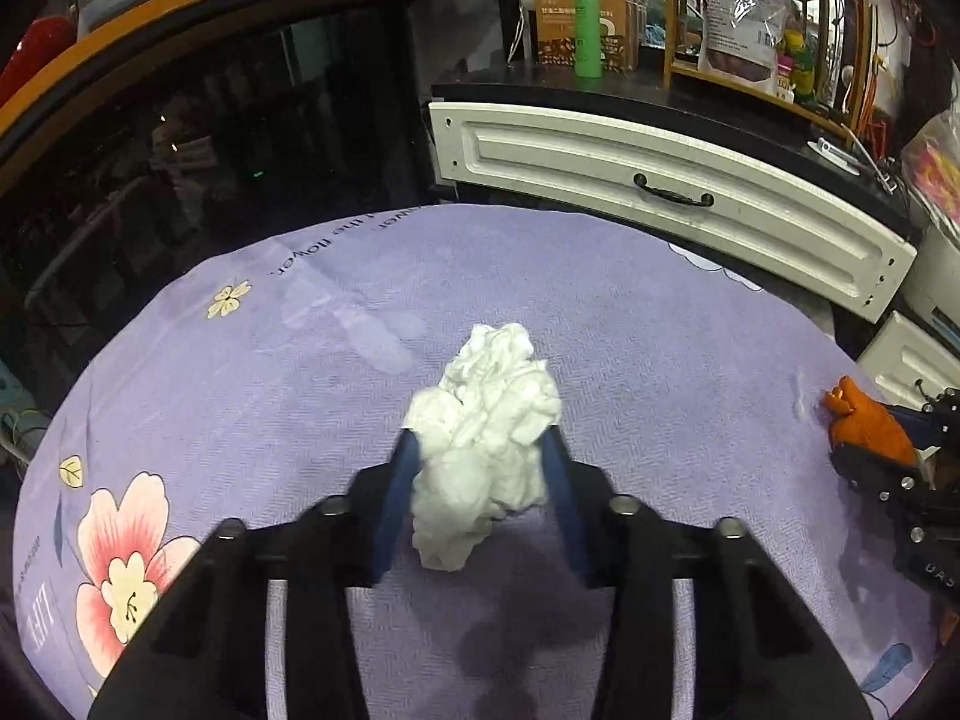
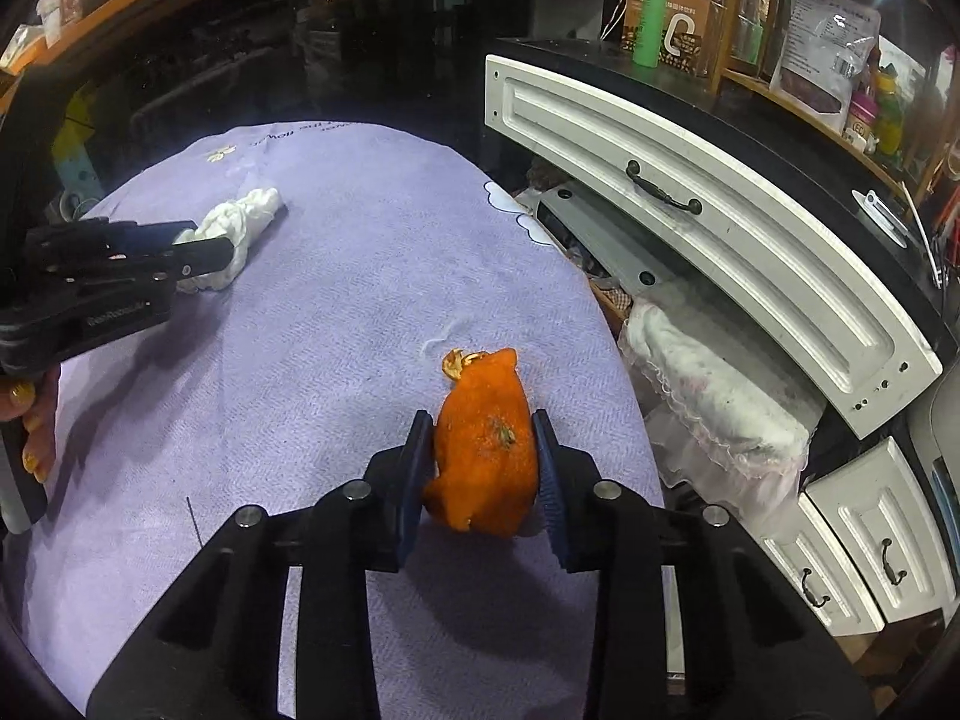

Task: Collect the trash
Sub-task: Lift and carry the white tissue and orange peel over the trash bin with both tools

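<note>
Clamping the crumpled white tissue (image 1: 489, 420) between narrowed jaws, the left gripper (image 1: 483, 450) works mid-way across the purple tablecloth (image 1: 300, 420); the right gripper (image 2: 483, 450) squeezes the orange peel (image 2: 486, 444) near the tablecloth's cabinet-side edge.

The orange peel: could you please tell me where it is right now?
In the right wrist view, the orange peel sits between the right gripper pads on the purple cloth, near its right edge.

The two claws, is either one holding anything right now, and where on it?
Left claw pinches the crumpled tissue across its middle. Right claw grips the orange peel by its two sides. Both still rest on the purple cloth.
</note>
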Demonstrator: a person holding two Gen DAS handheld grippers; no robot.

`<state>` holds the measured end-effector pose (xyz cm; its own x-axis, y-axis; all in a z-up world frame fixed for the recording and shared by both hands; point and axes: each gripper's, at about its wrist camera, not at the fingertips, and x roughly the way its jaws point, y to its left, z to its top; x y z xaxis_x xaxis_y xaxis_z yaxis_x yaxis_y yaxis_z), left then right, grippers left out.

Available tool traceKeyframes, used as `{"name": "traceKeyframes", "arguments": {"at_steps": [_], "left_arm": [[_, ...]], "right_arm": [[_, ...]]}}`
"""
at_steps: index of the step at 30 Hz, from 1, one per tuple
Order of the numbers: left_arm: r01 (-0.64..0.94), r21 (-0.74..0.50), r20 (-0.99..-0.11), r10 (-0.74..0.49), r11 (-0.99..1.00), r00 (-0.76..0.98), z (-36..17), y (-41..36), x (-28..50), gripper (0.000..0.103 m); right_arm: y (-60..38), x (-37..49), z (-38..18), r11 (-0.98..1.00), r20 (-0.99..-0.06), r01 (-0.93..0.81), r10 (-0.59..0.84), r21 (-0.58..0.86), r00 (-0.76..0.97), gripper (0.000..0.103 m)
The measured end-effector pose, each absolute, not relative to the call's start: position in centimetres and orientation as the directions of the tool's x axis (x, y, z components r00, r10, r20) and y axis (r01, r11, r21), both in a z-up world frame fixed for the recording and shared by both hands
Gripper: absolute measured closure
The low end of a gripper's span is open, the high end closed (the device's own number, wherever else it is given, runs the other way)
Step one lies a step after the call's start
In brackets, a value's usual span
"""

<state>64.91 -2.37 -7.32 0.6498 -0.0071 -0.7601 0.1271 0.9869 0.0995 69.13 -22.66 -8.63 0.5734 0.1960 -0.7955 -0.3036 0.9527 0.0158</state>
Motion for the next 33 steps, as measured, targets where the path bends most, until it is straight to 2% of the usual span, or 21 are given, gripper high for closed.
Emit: {"name": "traceKeyframes", "arguments": {"at_steps": [2, 7, 14, 19, 24, 33], "left_arm": [[0.126, 0.090, -0.751, -0.016, 0.988, 0.661, -7.1, -2.4, 64.4, 0.079], [0.115, 0.053, -0.733, -0.039, 0.992, 0.679, -6.3, -2.1, 62.2, 0.085], [0.139, -0.004, -0.677, -0.105, 0.990, 0.728, -3.9, -2.3, 56.2, 0.086], [0.163, -0.094, -0.647, -0.184, 0.982, 0.740, -2.4, -2.4, 50.3, 0.086], [0.212, -0.094, -0.594, -0.226, 0.973, 0.772, -0.9, -4.0, 43.2, 0.086], [0.313, -0.120, -0.531, -0.328, 0.942, 0.782, 0.0, -8.4, 33.0, 0.086]], "right_arm": [[-22.9, 68.8, -8.4, 0.954, -0.784, -0.298, 0.215, 0.041, 0.582, 0.070], [-23.2, 66.7, -7.3, 0.950, -0.757, -0.299, 0.260, 0.089, 0.600, 0.071], [-23.9, 60.6, -5.0, 0.939, -0.705, -0.331, 0.298, 0.096, 0.643, 0.071], [-24.8, 54.6, -3.4, 0.931, -0.668, -0.358, 0.314, 0.076, 0.675, 0.071], [-25.8, 47.9, -2.4, 0.923, -0.638, -0.383, 0.316, 0.035, 0.702, 0.071], [-30.4, 36.7, -3.0, 0.940, -0.624, -0.334, 0.298, 0.063, 0.722, 0.071]]}}
